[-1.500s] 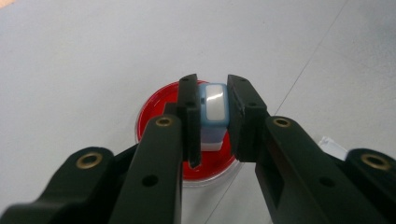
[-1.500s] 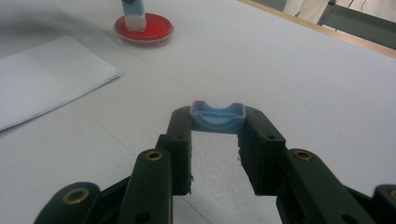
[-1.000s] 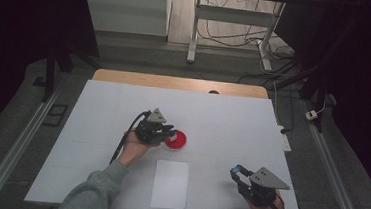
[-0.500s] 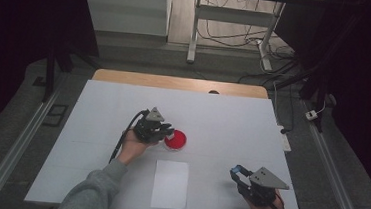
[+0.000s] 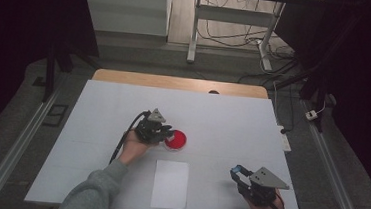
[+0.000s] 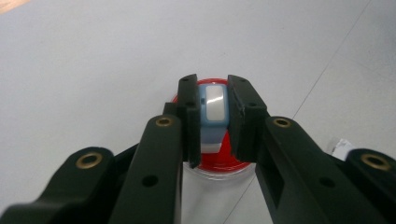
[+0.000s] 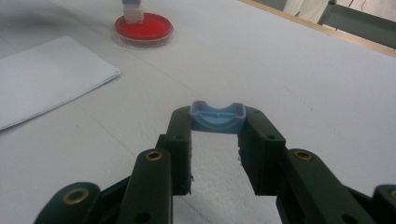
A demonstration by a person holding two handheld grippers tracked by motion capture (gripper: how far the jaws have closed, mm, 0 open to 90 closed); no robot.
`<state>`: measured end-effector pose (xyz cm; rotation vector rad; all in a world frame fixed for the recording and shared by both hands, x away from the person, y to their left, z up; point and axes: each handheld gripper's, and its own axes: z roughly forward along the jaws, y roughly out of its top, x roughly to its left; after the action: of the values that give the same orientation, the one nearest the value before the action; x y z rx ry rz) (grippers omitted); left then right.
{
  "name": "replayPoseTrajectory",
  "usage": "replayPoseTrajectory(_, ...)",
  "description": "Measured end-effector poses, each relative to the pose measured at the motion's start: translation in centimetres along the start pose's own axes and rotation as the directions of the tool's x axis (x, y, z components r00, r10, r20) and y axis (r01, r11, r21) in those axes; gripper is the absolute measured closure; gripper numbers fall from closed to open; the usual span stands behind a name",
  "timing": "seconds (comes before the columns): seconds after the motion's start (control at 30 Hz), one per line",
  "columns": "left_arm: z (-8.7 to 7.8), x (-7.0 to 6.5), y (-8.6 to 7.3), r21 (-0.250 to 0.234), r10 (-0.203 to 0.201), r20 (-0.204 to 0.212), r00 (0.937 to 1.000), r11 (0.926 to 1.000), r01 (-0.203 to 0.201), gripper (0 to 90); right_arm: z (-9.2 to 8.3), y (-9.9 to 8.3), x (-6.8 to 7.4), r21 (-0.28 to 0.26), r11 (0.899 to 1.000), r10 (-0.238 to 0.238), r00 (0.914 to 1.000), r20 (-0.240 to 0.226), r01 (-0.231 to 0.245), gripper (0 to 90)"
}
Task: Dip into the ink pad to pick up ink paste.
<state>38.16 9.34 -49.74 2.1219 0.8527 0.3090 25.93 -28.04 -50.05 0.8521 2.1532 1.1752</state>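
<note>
The left tool (image 6: 215, 116) pinches a blue stamp (image 6: 212, 114) pressed on the red ink pad (image 5: 176, 140). The right tool (image 7: 217, 122) pinches its blue cap (image 7: 217, 117). Stamping the paper (image 5: 170, 183) beside the pad remains.

table (image 5: 232, 118): matt white; dish (image 6: 219, 165): glossy red plastic; sheet (image 5: 170, 183): white paper

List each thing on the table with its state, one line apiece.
Left tool: shut on the stamp.
Stamp: blue and white, held upright, pressed on the red pad.
Red pad: uncovered, flat on the table.
Right tool: shut on the blue cap.
Blue cap: off the stamp, held at the jaw tips.
Paper: flat, no mark visible on it.
</note>
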Motion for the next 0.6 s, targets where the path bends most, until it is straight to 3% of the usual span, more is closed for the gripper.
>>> replayPoseTrajectory(0.6, 0.43, -0.14, -0.28, 0.0, -0.001, -0.006, 1.0, 1.0, 0.001, 76.3, 0.04, 0.03, 0.11, 0.003, 1.0, -0.008, 1.0, 0.003, 0.008, 64.9)
